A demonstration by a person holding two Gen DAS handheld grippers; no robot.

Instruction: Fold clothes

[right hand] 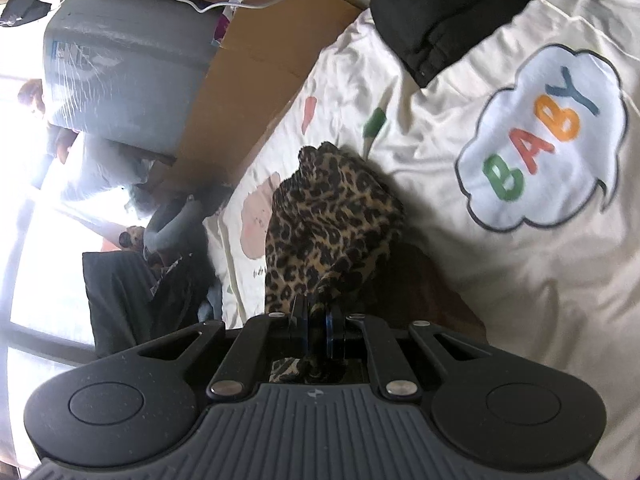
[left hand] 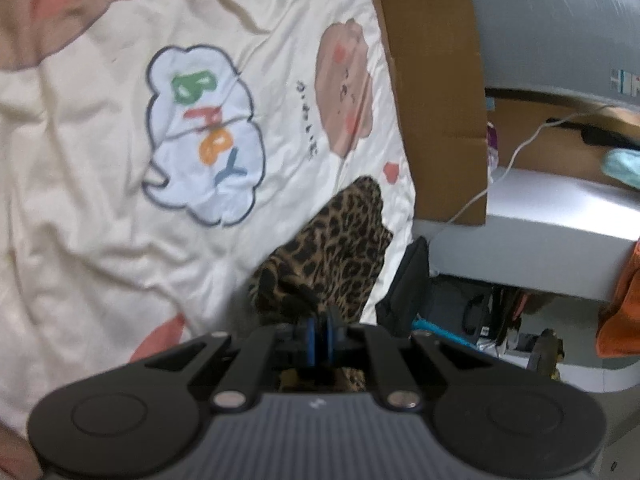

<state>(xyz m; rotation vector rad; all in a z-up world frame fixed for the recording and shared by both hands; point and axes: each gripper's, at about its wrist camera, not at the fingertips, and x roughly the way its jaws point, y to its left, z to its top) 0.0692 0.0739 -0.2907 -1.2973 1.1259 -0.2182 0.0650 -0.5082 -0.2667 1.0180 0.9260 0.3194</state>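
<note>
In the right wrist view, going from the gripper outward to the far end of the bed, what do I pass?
Right gripper, jaws shut on the leopard cloth → green mark on the cream sheet → black garment.

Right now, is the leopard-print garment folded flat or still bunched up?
Bunched up. The leopard-print garment hangs crumpled, pinched by the right gripper and left gripper above the cream bedsheet.
</note>
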